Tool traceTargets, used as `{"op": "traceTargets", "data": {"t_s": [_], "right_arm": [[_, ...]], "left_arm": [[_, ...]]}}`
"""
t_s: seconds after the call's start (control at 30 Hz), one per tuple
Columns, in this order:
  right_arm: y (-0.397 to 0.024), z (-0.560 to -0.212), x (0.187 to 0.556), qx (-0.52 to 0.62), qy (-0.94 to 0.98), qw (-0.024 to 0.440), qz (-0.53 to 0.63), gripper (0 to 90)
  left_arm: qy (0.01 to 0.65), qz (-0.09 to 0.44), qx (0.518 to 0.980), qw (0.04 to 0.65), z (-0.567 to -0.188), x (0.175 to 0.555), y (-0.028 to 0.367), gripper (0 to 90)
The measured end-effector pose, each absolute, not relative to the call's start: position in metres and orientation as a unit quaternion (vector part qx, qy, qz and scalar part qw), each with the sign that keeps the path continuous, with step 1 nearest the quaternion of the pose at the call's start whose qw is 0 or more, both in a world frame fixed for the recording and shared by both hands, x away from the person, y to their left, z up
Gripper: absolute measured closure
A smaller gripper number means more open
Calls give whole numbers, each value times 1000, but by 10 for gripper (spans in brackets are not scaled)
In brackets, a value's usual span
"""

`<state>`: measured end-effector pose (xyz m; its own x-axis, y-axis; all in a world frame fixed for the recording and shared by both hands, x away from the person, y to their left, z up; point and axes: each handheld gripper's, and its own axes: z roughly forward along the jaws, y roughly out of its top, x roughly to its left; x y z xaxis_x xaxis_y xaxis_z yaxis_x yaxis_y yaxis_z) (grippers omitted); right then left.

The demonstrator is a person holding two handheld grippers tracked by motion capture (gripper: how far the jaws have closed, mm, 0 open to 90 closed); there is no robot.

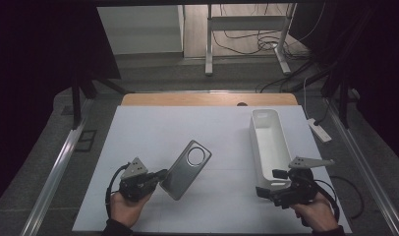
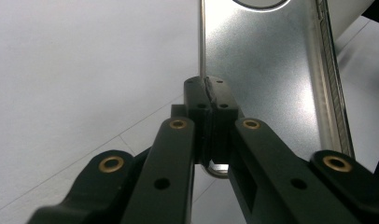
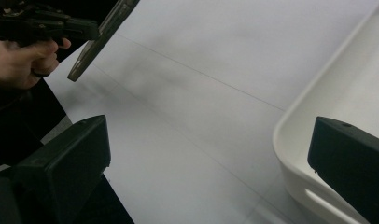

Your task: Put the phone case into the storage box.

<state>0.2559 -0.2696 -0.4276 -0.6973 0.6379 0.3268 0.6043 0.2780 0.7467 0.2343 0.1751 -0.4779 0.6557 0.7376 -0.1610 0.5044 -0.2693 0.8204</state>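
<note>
A grey metal phone back plate (image 1: 186,168) with a round camera hole is held off the white sheet, tilted. My left gripper (image 1: 160,177) is shut on its near edge. In the left gripper view the two jaws pinch the plate's thin rim (image 2: 207,91) and the plate (image 2: 267,79) stretches away above them. My right gripper (image 1: 270,187) stands open at the near end of a long white tray (image 1: 269,140). In the right gripper view nothing lies between its jaws, the tray's corner (image 3: 309,140) is at the right, and the plate (image 3: 101,35) shows edge-on at the upper left.
A white sheet (image 1: 153,132) covers the table, with a wooden strip (image 1: 187,100) at its far edge. Beyond the table stand a metal frame (image 1: 246,34) and loose cables (image 1: 256,42) on the floor. A white power strip (image 1: 319,130) lies to the right of the table.
</note>
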Motion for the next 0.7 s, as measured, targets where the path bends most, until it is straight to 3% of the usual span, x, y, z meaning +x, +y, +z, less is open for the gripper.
{"op": "traceTargets", "data": {"t_s": [0.17,0.7], "right_arm": [[-253,-428,265,380,796,-7,470,0],[-229,-437,275,372,810,-13,453,0]], "left_arm": [[393,126,786,460,-478,235,174,888],[387,124,786,465,-477,236,169,887]]}}
